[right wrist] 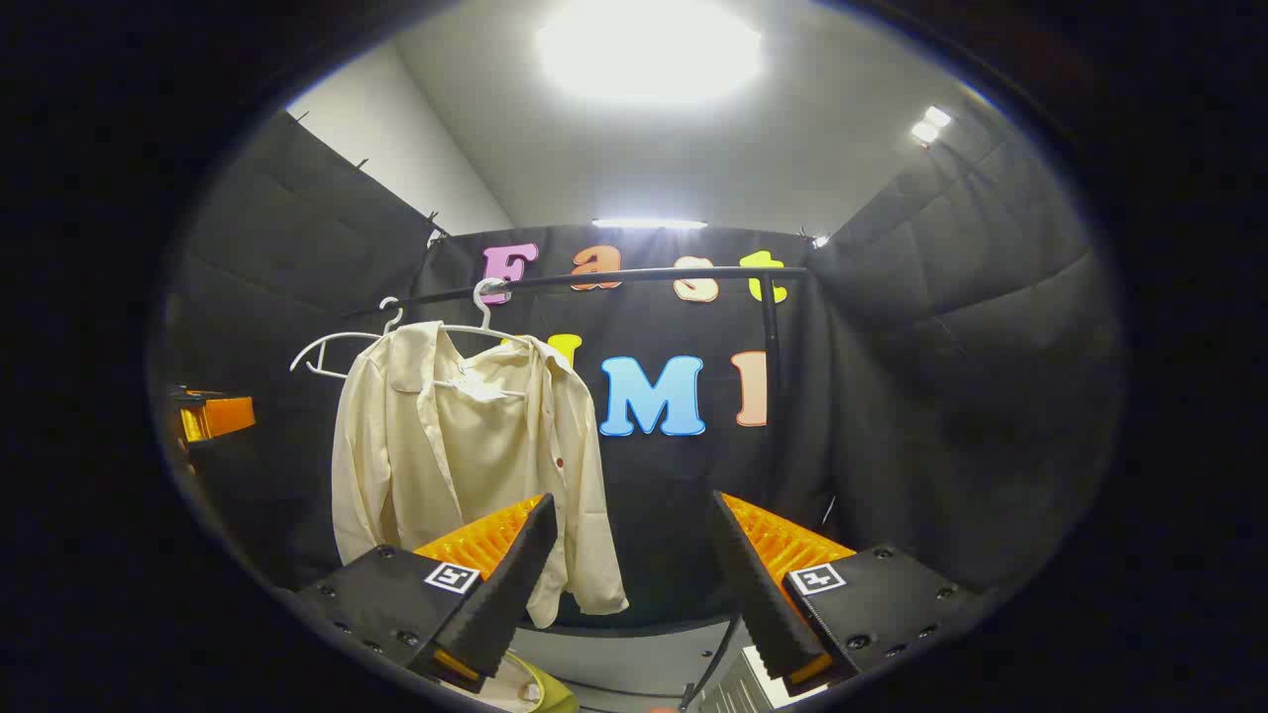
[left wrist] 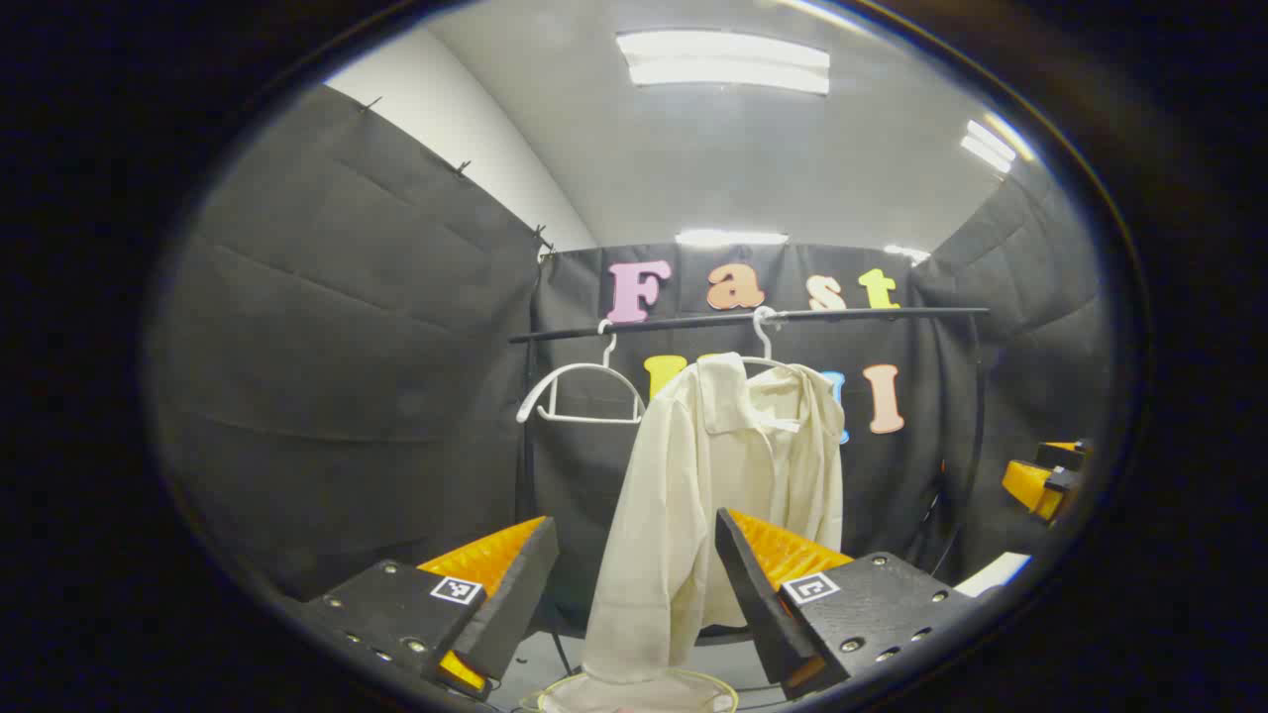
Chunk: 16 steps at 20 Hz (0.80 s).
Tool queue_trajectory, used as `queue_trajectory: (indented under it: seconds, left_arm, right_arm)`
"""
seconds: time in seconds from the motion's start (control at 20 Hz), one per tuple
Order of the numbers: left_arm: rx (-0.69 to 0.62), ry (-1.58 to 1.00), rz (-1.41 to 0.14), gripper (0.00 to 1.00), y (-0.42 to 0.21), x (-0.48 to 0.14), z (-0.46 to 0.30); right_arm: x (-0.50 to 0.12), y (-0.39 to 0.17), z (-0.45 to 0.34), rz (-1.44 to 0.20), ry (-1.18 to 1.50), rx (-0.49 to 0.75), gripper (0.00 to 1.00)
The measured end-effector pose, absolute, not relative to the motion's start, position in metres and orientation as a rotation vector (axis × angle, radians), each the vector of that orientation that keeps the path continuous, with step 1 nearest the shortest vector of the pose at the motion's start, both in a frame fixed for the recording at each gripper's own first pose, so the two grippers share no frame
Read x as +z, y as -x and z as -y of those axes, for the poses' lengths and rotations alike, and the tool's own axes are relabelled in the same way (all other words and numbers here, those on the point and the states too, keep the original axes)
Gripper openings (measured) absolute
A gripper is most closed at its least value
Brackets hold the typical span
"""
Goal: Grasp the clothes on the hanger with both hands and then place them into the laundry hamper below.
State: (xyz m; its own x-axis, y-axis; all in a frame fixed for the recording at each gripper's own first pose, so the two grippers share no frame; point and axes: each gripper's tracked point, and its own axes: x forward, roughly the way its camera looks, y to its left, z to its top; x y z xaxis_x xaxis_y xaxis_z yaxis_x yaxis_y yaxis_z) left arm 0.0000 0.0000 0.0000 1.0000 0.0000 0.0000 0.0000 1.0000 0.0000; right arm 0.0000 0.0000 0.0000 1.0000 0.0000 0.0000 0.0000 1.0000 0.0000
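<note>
Both claws are wide open and hold nothing: the left gripper point(left wrist: 634, 584) and the right gripper point(right wrist: 629, 579). The shirt point(left wrist: 723, 495) hangs on a hanger point(left wrist: 763, 342) near the rail's point(left wrist: 743, 320) middle.

No readable text; each hand-held gripper's fingers carry only square coded markers

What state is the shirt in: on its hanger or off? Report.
On: the shirt hangs from a white hanger on the rail, untouched.

Hamper point(left wrist: 634, 693) rim was cut off at the bottom edge; shirt point(left wrist: 713, 495) hem sat hidden behind the left gripper's fingers point(left wrist: 763, 584).
</note>
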Motion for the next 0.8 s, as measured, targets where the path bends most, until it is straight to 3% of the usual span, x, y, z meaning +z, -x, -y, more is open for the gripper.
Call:
queue_trajectory:
  seconds: [0.8]
  left_arm:
    - [0.005,-0.050,-0.018,0.92,-0.012,-0.002,0.024]
  right_arm:
    - [-0.007,-0.018,-0.006,-0.023,-0.018,0.031,0.96]
